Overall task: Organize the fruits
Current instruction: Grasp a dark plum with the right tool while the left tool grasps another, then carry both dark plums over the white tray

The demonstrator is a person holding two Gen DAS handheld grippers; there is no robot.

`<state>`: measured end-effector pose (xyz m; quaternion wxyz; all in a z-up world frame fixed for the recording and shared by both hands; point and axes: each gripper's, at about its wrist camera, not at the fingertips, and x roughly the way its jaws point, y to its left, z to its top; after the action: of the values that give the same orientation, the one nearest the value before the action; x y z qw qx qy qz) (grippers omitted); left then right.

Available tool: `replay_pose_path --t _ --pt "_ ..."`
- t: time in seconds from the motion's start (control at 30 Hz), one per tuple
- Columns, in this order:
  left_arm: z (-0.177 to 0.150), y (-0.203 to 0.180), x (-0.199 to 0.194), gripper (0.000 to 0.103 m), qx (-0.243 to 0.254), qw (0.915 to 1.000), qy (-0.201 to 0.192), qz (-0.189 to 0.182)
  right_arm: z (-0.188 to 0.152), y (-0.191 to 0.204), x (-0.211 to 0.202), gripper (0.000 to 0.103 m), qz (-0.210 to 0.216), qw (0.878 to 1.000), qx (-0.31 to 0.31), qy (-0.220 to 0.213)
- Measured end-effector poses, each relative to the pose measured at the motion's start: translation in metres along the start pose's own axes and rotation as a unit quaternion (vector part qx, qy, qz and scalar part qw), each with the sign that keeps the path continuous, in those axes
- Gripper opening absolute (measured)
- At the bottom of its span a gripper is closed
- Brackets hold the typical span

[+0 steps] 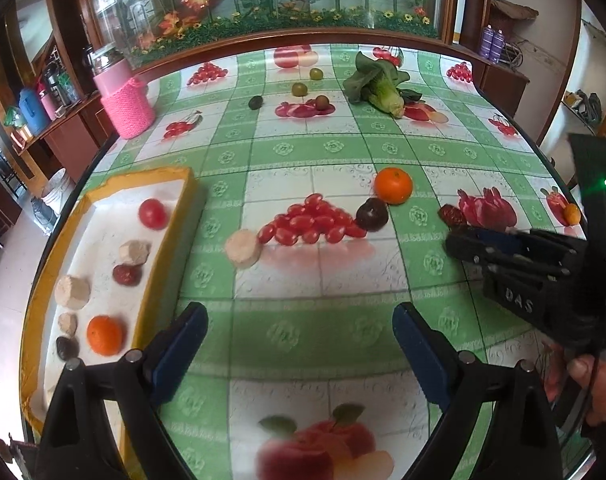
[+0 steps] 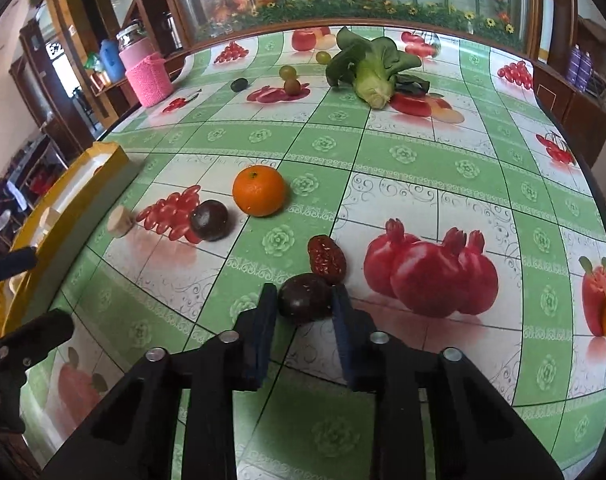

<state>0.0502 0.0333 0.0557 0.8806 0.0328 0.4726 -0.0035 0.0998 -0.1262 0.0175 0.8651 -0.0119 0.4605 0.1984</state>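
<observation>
Now the right claw (image 2: 305,312) pinches a dark round fruit (image 2: 303,298) near the desk's (image 2: 423,168) right edge, so it can go in the yellow tray (image 1: 103,196) at the left edge. The left claw (image 1: 299,340) is spread wide, holding nothing.
</observation>
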Motion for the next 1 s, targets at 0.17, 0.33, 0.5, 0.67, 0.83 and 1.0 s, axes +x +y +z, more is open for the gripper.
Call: replay_pose_path --t 0.17,0.33,0.5,0.67,0.83,1.0 --pt "0.024 -0.01 0.026 0.091 -0.01 0.9995 0.006 -0.03 -0.007 -0.009 -0.016 0.025 0.0 1.0 0.004 -0.008" --pt "0.042 -0.023 0.057 0.071 -0.01 0.9978 0.021 -0.062 -0.013 -0.018 -0.024 0.025 0.005 1.0 0.015 -0.007" --pt "0.048 -0.032 0.074 0.038 -0.013 0.9964 0.023 -0.081 -0.018 -0.023 -0.025 0.026 0.008 1.0 0.028 -0.006" --pt "0.046 -0.033 0.073 0.026 -0.007 0.9955 0.017 -0.093 -0.02 -0.022 -0.029 0.026 0.003 1.0 0.027 -0.009" --pt "0.035 -0.028 0.055 0.026 -0.016 0.9934 0.017 -0.112 -0.022 -0.018 -0.041 0.026 -0.006 1.0 0.023 -0.018" --pt "0.018 -0.024 0.025 0.026 -0.01 0.9924 0.005 -0.122 -0.024 -0.009 -0.057 0.026 -0.015 0.999 0.012 -0.029"
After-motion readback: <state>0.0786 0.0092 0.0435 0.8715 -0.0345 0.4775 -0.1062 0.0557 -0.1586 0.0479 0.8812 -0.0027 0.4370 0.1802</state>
